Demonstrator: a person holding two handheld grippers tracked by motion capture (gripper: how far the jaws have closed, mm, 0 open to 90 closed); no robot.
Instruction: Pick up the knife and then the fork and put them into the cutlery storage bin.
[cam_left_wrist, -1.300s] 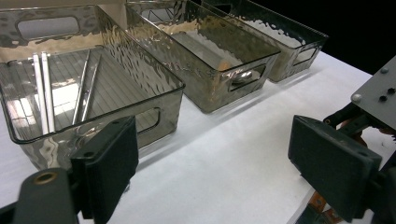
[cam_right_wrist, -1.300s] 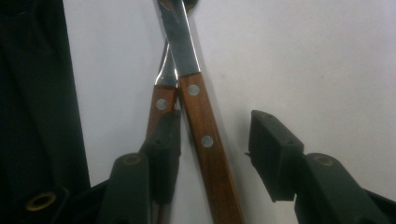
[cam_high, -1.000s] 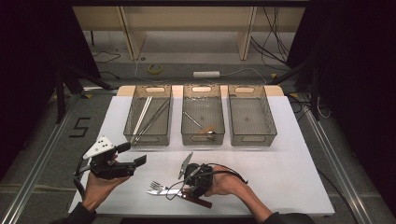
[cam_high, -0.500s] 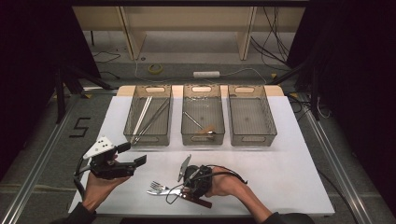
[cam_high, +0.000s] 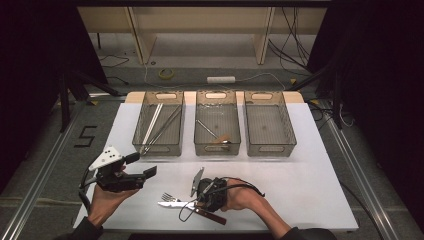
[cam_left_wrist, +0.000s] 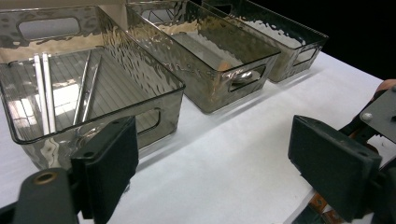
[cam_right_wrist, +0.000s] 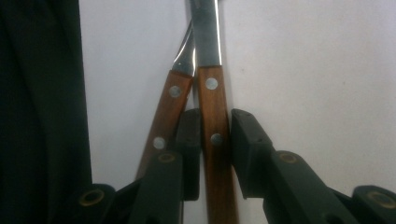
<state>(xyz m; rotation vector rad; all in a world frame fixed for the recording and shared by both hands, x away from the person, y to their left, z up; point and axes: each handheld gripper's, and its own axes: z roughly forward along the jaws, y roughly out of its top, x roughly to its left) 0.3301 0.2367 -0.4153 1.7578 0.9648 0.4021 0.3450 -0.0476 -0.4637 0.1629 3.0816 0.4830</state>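
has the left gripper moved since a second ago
No. The left gripper sits at the same spot below the left bin, jaws open and empty.

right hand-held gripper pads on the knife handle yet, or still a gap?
Cannot tell. In the right gripper view the right hand-held gripper has been closing around the knife handle; the left pad looks against it, but a thin gap may remain at the right pad.

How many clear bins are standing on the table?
3. The left bin holds long thin utensils, the middle bin holds a utensil or two, and the right bin looks empty.
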